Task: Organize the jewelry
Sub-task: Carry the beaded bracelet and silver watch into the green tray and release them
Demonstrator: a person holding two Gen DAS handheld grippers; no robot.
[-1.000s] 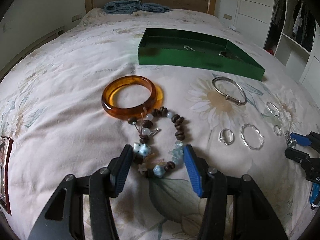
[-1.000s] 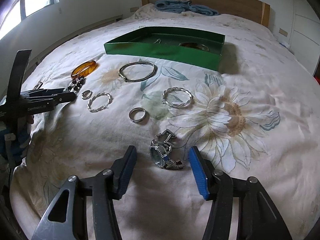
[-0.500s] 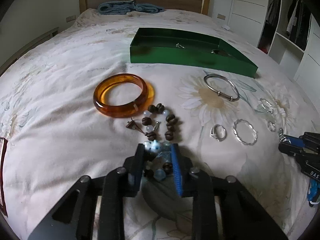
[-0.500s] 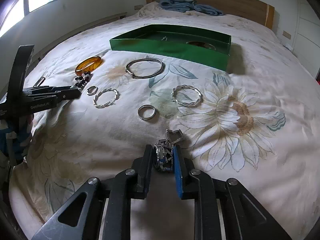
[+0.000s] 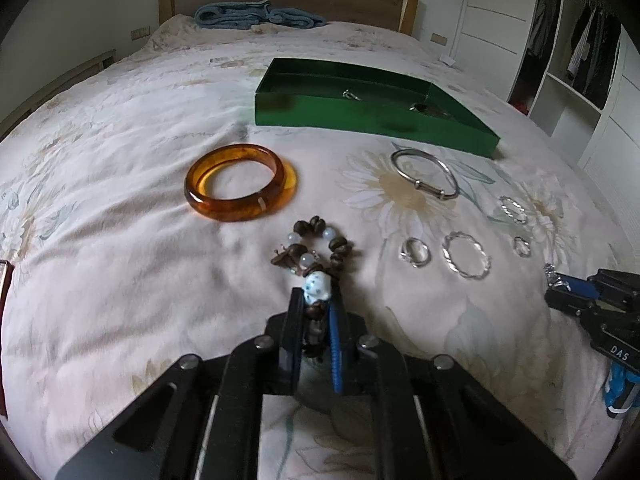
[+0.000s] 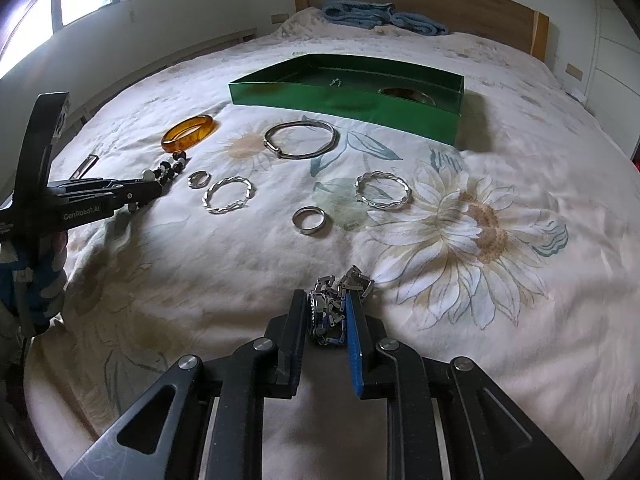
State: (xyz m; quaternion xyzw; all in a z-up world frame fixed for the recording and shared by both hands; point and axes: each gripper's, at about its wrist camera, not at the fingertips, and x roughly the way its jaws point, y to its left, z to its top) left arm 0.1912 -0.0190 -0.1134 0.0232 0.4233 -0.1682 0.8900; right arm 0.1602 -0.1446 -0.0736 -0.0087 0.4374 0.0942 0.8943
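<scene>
**Both claws clamped on jewelry, bedspread**

Left gripper [image 5: 316,312]: jaws closing, with the near end of the beaded bracelet [image 5: 316,256] pinched between the pads. A pale blue-speckled bead sits right at the fingertips; the rest of the strand lies bunched on the floral bedspread [image 5: 100,280] just ahead.

Right gripper [image 6: 327,314]: pressed onto the wristwatch [image 6: 326,312], case between the pads, metal band links spilling out past the tips onto the bedspread.

Loose on the bedspread:
- amber bangle [image 5: 236,186], beyond the beads, not touching them
- large silver bangle [image 6: 301,139], near the box front wall
- twisted silver bracelet [image 6: 228,195] and a second twisted one [image 6: 383,190]
- plain ring [image 6: 309,219], between the two twisted pieces, nearer the watch
- small ring [image 6: 199,179], beside the beads

Green box [image 6: 420,114] stands open farther up the bed, well apart from both claws; two small items inside, too small to identify. Blue towel [image 5: 256,14] at the headboard.
</scene>
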